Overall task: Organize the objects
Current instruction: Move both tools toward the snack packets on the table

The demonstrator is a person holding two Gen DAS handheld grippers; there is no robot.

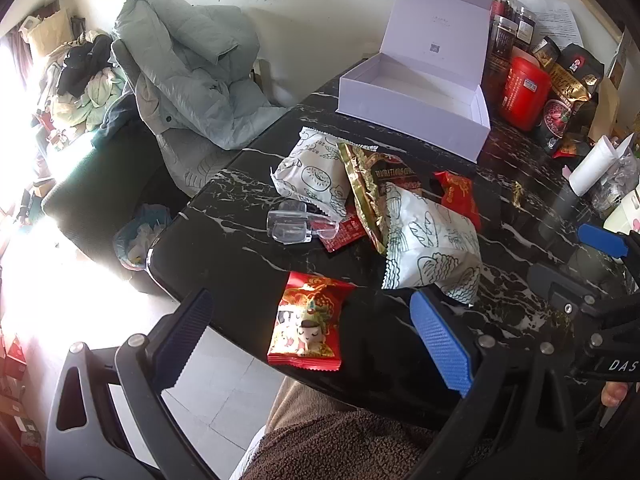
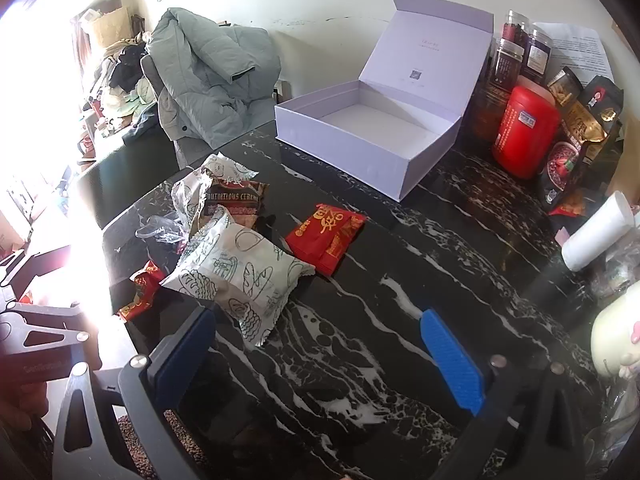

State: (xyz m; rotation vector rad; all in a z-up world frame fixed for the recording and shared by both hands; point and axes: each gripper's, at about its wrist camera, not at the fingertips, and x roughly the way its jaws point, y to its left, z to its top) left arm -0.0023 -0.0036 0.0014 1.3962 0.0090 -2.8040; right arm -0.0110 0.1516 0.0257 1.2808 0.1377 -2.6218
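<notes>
Left gripper [image 1: 316, 332] wide open, nothing between the pads, tilted down over the near table edge; red cartoon snack packet [image 1: 307, 322] lies on the table in the gap between its fingers, not gripped. Right gripper [image 2: 320, 360] also spread wide and empty, over bare black marble table [image 2: 400, 280], just short of the near white bread packet [image 2: 236, 276].

Snack pile mid-table:
- near white bread packet, puffy, partly on top of the gold cereal packet [image 1: 366, 184]
- second white bread packet [image 1: 310, 176] behind, touching the gold one
- clear plastic tray [image 1: 292, 224] just beside it, overlapping a small dark red sachet [image 1: 344, 232]
- red packet with gold lettering [image 2: 326, 236], lying apart on the right of the pile
- red cartoon packet alone at the near edge

White box [image 2: 360, 128] at the far side, lid flipped up, inside empty, well apart from the pile. To its right: red canister [image 2: 524, 128], jars [image 2: 508, 56], dark snack bags [image 2: 576, 136] crowded along the wall. White tube [image 2: 596, 236] lies at the right edge.

Grey-green coat [image 1: 192, 68] draped over a chair left of the table.
</notes>
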